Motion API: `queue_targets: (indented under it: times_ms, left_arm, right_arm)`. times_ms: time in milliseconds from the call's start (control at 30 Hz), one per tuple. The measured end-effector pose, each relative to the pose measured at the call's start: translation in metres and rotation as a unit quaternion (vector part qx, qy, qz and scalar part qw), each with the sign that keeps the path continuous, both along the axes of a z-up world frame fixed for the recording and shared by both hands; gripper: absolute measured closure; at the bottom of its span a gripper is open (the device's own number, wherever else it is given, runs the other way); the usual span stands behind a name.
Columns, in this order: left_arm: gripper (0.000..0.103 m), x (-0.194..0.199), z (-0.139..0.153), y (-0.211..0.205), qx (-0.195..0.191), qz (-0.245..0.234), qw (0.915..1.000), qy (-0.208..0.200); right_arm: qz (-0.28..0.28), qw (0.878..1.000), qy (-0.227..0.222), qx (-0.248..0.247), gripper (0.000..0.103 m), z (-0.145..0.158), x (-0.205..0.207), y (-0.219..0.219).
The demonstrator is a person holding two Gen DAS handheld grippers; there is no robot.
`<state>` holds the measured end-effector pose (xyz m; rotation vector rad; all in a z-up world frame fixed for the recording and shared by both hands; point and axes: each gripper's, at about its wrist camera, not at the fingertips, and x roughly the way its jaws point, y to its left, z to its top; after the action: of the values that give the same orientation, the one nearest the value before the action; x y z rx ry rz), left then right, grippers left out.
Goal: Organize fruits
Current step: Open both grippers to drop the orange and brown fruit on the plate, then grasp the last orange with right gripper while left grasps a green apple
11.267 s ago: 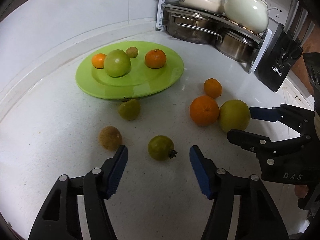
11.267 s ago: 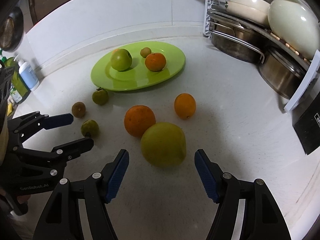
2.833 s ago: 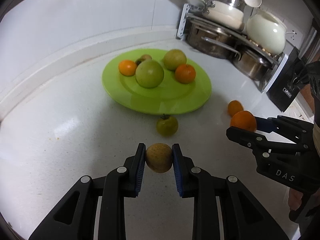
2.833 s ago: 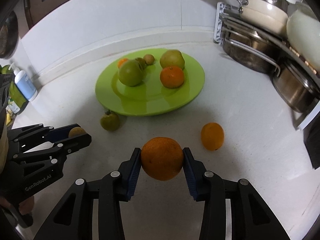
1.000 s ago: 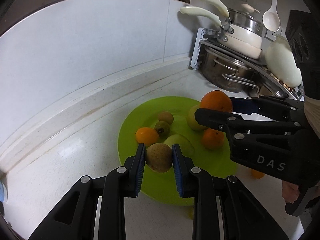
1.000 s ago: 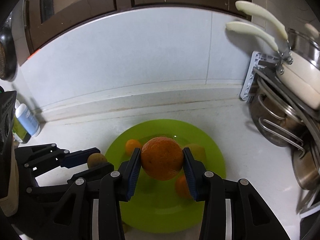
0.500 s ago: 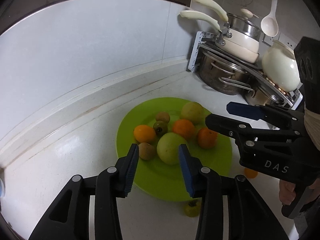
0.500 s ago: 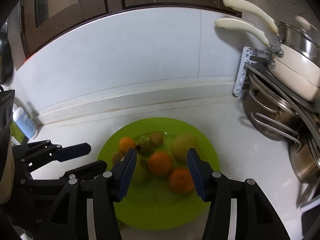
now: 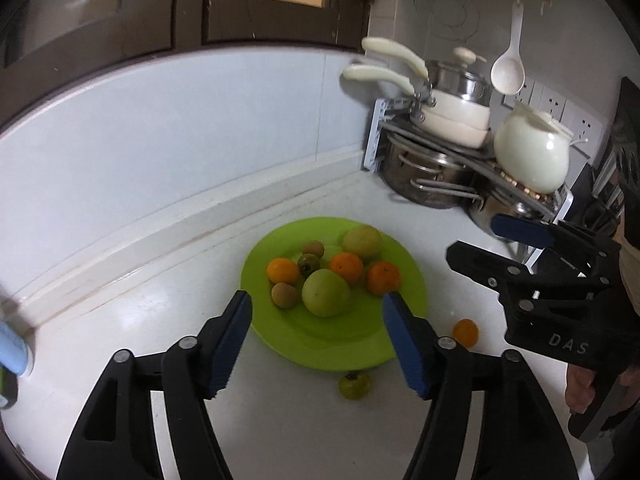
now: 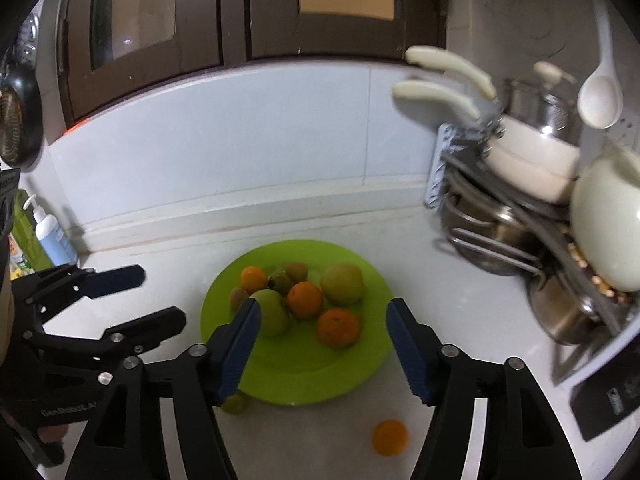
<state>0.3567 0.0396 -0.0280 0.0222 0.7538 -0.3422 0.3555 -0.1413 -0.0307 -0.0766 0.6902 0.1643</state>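
A green plate [image 9: 360,344] [image 10: 304,376] on the white counter holds several fruits: a green apple [image 9: 326,292] [image 10: 274,312], three oranges, a yellow-green fruit [image 9: 362,240] [image 10: 342,283] and small brown ones. A small orange [image 9: 465,332] [image 10: 389,437] and a small green fruit [image 9: 354,385] [image 10: 235,404] lie on the counter in front of the plate. My left gripper [image 9: 318,340] is open and empty above the plate's near side. My right gripper [image 10: 324,348] is open and empty too; it also shows at the right of the left wrist view [image 9: 480,244].
A rack of steel pots [image 9: 432,184] [image 10: 500,236], cream pans and a white teapot [image 9: 532,156] stands at the back right. A dark knife block [image 10: 608,396] is at the right edge. A soap bottle [image 10: 52,236] stands at the left. Dark cabinets hang above the wall.
Both grippers opened and let go: the brown fruit and the large orange now lie on the plate. Both grippers have since opened wider and drawn up and back from the plate.
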Motion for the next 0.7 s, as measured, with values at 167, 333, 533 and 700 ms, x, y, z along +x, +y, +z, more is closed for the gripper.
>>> queue_targets:
  times_ms: [167, 333, 533, 700]
  left_arm:
    - [0.027, -0.023, 0.011, 0.0, -0.002, 0.012, 0.9999, -0.011]
    - [0.021, -0.045, 0.017, -0.002, 0.004, 0.016, 0.9996, -0.024]
    - [0.016, -0.072, 0.016, -0.002, 0.006, 0.023, 0.9989, -0.039]
    - [0.015, -0.089, 0.006, -0.003, 0.003, 0.026, 0.999, -0.037]
  right_arm:
    - [-0.025, 1.0, -0.017, 0.003, 0.027, 0.012, -0.026, -0.008]
    - [-0.039, 0.999, -0.021, 0.006, 0.026, 0.014, -0.052, -0.014]
    - [-0.062, 0.998, -0.028, 0.01, 0.026, 0.01, -0.085, -0.022]
    - [-0.069, 0.997, -0.022, 0.001, 0.026, -0.001, -0.106, -0.028]
